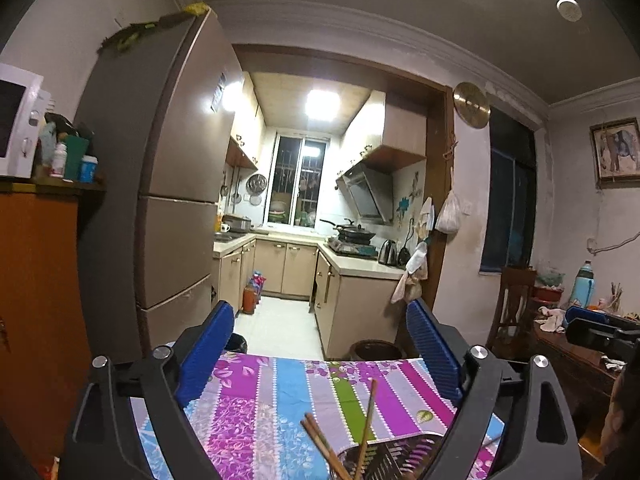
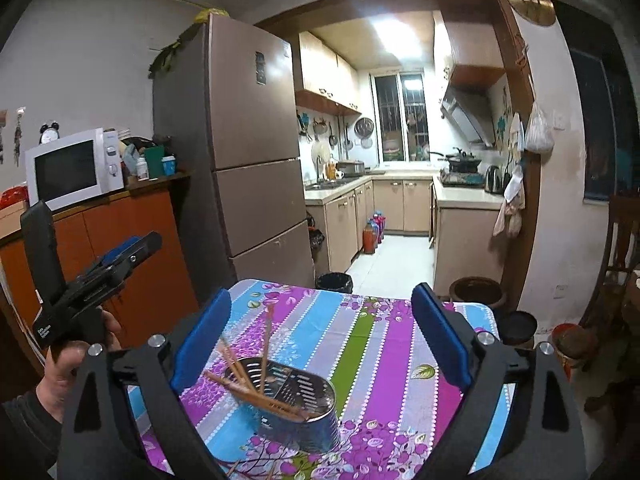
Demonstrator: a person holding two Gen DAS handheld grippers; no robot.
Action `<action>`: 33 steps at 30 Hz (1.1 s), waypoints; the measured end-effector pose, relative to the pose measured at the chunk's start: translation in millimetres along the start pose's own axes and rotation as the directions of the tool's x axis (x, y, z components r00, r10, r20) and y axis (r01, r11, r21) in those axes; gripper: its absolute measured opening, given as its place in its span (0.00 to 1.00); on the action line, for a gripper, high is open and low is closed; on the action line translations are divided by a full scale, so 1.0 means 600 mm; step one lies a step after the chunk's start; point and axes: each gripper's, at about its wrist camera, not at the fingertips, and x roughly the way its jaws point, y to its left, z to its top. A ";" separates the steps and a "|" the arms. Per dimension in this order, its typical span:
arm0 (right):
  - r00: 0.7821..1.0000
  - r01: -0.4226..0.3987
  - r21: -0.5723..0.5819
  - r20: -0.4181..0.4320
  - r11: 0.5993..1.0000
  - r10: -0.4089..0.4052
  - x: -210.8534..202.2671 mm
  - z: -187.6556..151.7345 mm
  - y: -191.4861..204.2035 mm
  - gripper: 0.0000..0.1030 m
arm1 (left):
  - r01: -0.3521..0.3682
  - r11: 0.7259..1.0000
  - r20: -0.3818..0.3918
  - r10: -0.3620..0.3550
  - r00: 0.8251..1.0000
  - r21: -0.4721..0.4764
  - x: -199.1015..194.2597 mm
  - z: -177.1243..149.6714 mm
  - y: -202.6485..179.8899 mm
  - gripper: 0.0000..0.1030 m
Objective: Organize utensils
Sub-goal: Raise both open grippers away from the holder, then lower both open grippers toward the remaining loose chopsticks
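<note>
Left gripper (image 1: 320, 344): jaws spread wide, nothing between them. Right gripper (image 2: 320, 336): jaws spread wide, empty. Perforated metal utensil holder (image 2: 298, 408) stands on the table (image 2: 384, 344), near edge, holding wooden chopsticks (image 2: 256, 376) that lean left. Both grippers are clear of it.

Home dining nook, fridge (image 2: 240, 152), microwave (image 2: 76, 168), galley kitchen's stove (image 2: 460, 178) beyond, floral tablecloth (image 2: 360, 340)

On the striped tablecloth (image 2: 372, 320) the metal utensil holder (image 2: 296, 404) with its splayed chopsticks (image 2: 256, 376) blocks the near middle, while open cloth lies from ten through two o'clock, and the left gripper (image 2: 120, 256) hangs off the table at nine o'clock.
</note>
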 end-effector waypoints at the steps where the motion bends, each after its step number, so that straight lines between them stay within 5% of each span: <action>1: 1.000 -0.002 -0.003 0.005 1.000 0.002 -0.010 -0.001 0.004 0.87 | -0.001 1.000 0.005 0.001 1.000 0.006 -0.015 -0.001 -0.002 0.89; 23: 0.996 -0.020 -0.053 0.086 0.998 0.024 -0.214 -0.128 0.104 0.93 | 0.030 0.998 0.043 -0.033 0.999 0.058 -0.289 -0.067 -0.058 0.95; 33: 0.995 -0.013 -0.038 0.101 0.999 0.017 -0.282 -0.221 0.122 0.93 | 0.068 0.991 -0.013 -0.067 0.998 0.118 -0.365 -0.180 -0.087 0.95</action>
